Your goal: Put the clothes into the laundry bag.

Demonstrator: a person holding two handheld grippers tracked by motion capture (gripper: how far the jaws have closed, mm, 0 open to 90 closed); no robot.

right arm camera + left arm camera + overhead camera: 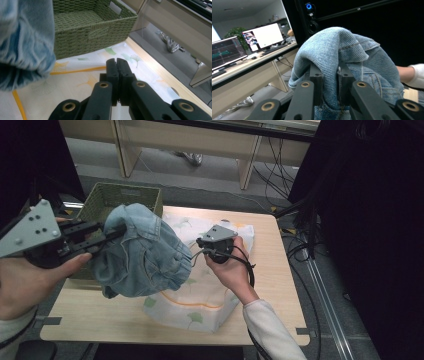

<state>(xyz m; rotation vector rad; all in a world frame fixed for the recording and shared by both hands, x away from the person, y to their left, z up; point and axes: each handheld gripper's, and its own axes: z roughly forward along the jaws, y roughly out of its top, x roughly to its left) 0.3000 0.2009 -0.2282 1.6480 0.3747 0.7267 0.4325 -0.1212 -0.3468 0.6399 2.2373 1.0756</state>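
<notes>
A light-blue denim garment [142, 252] hangs bunched in the air over the left half of the table, and my left gripper [114, 233] is shut on a fold of it. In the left gripper view the denim [342, 47] drapes over both jaws and is pinched between them at my left gripper [329, 75]. My right gripper [202, 242] is held above the white leaf-print cloth [200, 295], just right of the denim. Its jaws [116, 65] are shut together with nothing between them. The denim [22, 37] hangs at the left of that view.
A green woven basket [102, 195] stands at the table's back left corner, seen close in the right gripper view [100, 27]. The white cloth covers the middle of the wooden table [272, 265]. Dark curtains and cables lie to the right; desks stand beyond.
</notes>
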